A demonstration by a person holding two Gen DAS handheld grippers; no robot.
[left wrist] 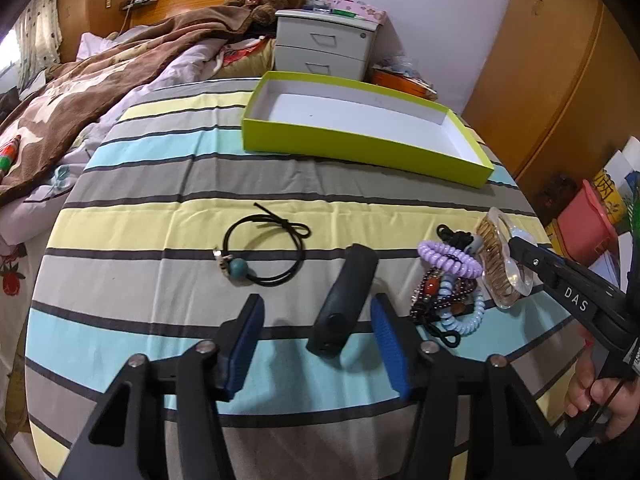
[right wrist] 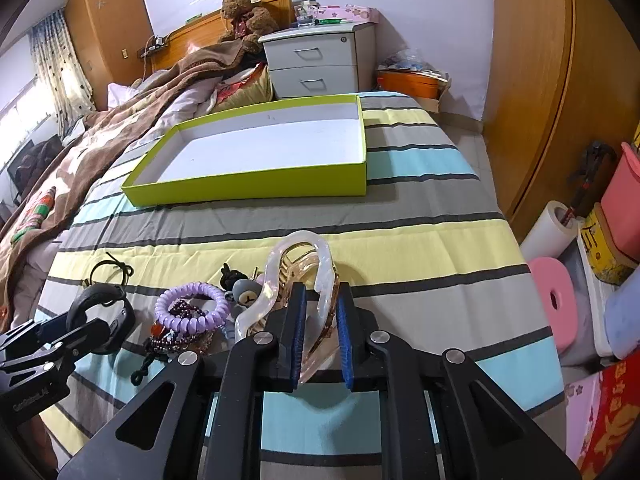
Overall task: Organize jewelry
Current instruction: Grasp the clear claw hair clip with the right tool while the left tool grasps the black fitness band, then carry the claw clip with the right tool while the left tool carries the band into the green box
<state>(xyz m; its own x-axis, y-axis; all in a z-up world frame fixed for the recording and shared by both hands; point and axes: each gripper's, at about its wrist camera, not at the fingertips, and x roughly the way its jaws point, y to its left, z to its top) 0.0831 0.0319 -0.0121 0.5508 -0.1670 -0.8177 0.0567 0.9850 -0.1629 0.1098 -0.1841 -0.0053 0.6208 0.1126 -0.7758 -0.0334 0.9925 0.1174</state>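
The right gripper (right wrist: pixel 318 332) was clamped on the translucent hair claw (right wrist: pixel 304 276), its ribbed blue pads (right wrist: pixel 344 344) pressing the claw's amber body from both sides while the pale curved handle rose above them. Gripping the rigid middle rather than the comb-like teeth probably gave flat pads the surest hold on so glossy and slippery a piece. Whether the claw had cleared the bedspread or was resting on it could not be told from either view.

The left gripper (left wrist: pixel 318 336) stood spread wide and held nothing; a black matte clip (left wrist: pixel 344 300), smooth and oblong, lay on the cloth between its fingers, likely the next pick.

Just beside the claw sat the jewelry heap (left wrist: pixel 448 284): a lilac spiral hair tie (right wrist: pixel 192 306), a pale blue coil, strings of dark and red beads and black cords, tangled soft against hard. Apart to the left lay a thin black elastic loop (left wrist: pixel 264 252) with a knotted bow and a teal bead.

Beyond, well clear of everything, the lime-green cardboard box lid (right wrist: pixel 248 186) waited with its white bottom bare, shallow-walled and open toward both grippers, the evident destination. All rested on the striped bedspread (left wrist: pixel 160 224), which was soft and slightly wrinkled.
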